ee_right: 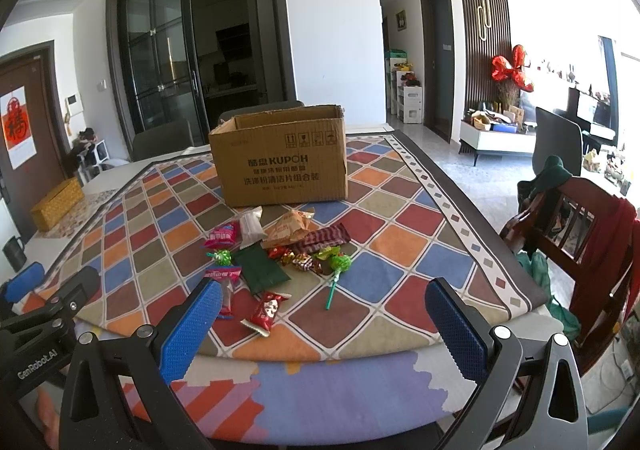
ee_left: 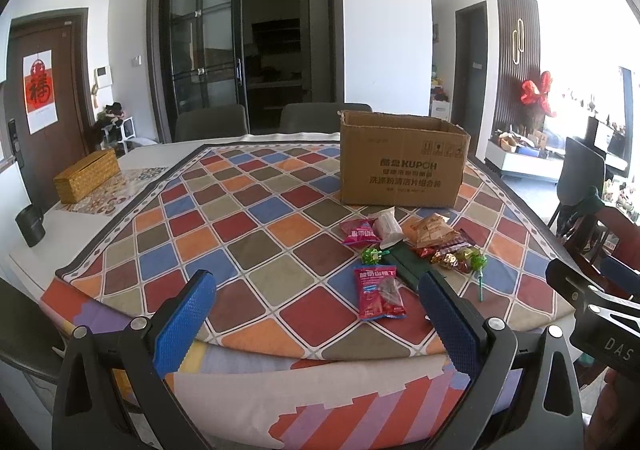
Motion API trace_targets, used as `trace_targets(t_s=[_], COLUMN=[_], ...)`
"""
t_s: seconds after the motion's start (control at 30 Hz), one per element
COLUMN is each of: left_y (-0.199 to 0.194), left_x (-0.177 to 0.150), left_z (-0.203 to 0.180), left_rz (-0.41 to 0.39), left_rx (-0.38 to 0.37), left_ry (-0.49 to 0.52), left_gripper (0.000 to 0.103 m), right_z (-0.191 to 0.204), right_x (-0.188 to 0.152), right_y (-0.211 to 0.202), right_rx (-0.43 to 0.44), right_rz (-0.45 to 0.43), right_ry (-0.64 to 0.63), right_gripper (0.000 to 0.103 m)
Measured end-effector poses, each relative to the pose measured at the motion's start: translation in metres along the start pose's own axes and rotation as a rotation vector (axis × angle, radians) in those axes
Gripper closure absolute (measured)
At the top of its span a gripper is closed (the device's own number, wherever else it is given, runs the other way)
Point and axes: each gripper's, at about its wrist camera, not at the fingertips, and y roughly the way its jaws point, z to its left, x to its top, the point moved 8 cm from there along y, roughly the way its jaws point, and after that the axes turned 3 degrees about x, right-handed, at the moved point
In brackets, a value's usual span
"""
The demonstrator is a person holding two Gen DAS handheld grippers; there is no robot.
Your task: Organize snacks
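While I hold both grippers above the near table edge, the diamond-patterned tablecloth (ee_right: pixel 400 246) covers the table in a bright room with a dark glass sliding door (ee_left: pixel 204 61) behind. The open cardboard box (ee_right: pixel 280 165) stands upright at mid-cloth, its printed side facing me. The snacks lie in a loose cluster just in front of it: a dark green packet (ee_right: pixel 262 270) with its long axis running toward the box, a red packet (ee_right: pixel 266 312) nearest me, and a green lollipop (ee_right: pixel 340 264) whose stick points toward me. The left gripper (ee_left: pixel 316 318) and right gripper (ee_right: pixel 324 326) both stand wide apart, holding nothing. A woven box (ee_left: pixel 86 179) sits far left, well apart.
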Motion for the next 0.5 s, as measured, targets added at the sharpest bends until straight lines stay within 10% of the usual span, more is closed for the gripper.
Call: trace_targets(t_s=[0.5], left_y=[-0.0031], left_x=[-0.0020], left_z=[-0.0001], left_rz=[-0.005], left_rx=[0.000], left_ry=[-0.002], left_gripper=[0.000], right_z=[0.0001], right_x=[-0.0001], right_y=[-0.0008], right_rx=[0.000], right_rz=[-0.003], right_ry=[0.000], right_gripper=[0.000])
